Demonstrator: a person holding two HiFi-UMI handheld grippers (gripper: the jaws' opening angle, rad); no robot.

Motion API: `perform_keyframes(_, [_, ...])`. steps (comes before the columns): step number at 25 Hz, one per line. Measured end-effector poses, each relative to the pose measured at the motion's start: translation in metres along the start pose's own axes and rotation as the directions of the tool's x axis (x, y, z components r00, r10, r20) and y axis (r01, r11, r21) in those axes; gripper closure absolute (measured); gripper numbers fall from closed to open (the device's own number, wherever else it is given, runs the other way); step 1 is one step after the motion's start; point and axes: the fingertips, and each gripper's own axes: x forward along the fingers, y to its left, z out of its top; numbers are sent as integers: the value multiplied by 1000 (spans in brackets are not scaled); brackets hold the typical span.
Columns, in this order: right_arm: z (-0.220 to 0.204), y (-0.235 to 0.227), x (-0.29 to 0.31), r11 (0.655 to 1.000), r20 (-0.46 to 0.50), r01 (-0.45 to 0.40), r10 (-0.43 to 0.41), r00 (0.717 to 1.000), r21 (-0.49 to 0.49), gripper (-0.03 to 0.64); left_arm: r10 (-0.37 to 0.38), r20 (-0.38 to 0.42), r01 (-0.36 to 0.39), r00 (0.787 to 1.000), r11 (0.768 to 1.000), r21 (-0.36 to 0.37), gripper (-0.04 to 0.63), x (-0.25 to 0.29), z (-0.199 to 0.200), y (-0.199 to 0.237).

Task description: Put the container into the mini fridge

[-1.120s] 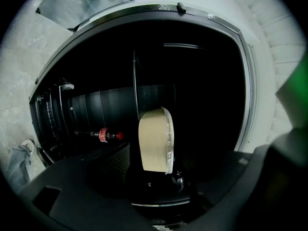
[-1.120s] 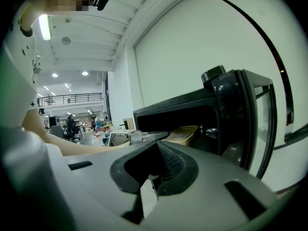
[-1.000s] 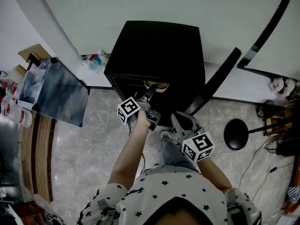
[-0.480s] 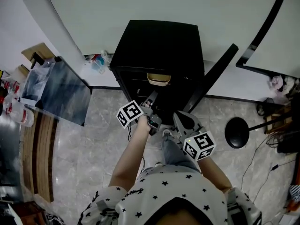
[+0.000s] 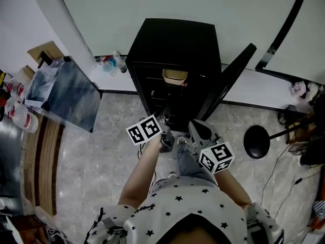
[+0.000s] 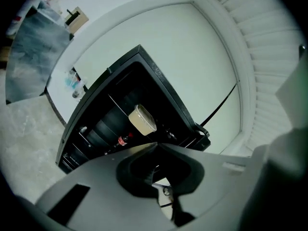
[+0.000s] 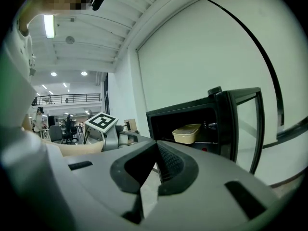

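The beige lidded container [image 5: 174, 77] rests on the upper shelf of the black mini fridge [image 5: 175, 44], whose door [image 5: 231, 80] stands open to the right. My left gripper [image 5: 163, 123] hangs in front of the fridge opening, well short of the container [image 6: 143, 119]. Its jaws have just been closing and now meet with nothing between them. My right gripper [image 5: 194, 125] hovers beside it, also shut and empty, pointing at the fridge [image 7: 192, 124] and the container [image 7: 186, 133].
A cola bottle [image 6: 124, 140] lies on a lower fridge shelf. A grey glass panel [image 5: 63, 93] leans at the left, with small bottles [image 5: 109, 62] on the ledge behind it. A round black stand base [image 5: 255, 145] and cables sit on the floor at the right.
The left gripper let go of the container on the shelf, drew back toward the person, rolled and closed. The right gripper also pulled back a little.
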Motion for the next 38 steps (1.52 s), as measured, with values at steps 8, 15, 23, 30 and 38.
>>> perform_keyframes(8, [-6,20,-23,1000,9,-4,4,1000,3,624,81,-29,-71,996,966,250,583,-49,-26,-11])
perform_keyframes(15, [-14,36,-36,1000,15,-14,14,1000,7,624,123,-28,-102,992,915,391,583,-86,-44,-16])
perform_keyframes(23, [-21,48,-49,1000,11,-13,13,1000,20,624,158,-39,-119,987,865,487,583,-119,-65,-22])
perform_keyframes(30, [-28,48,-56,999,5,-9,9,1000,37,624,153,-55,-107,987,866,488,583,-128,-77,-25])
perform_keyframes(38, [-28,46,-54,999,0,4,-4,1000,42,625,148,-53,-104,988,869,484,583,-128,-74,-25])
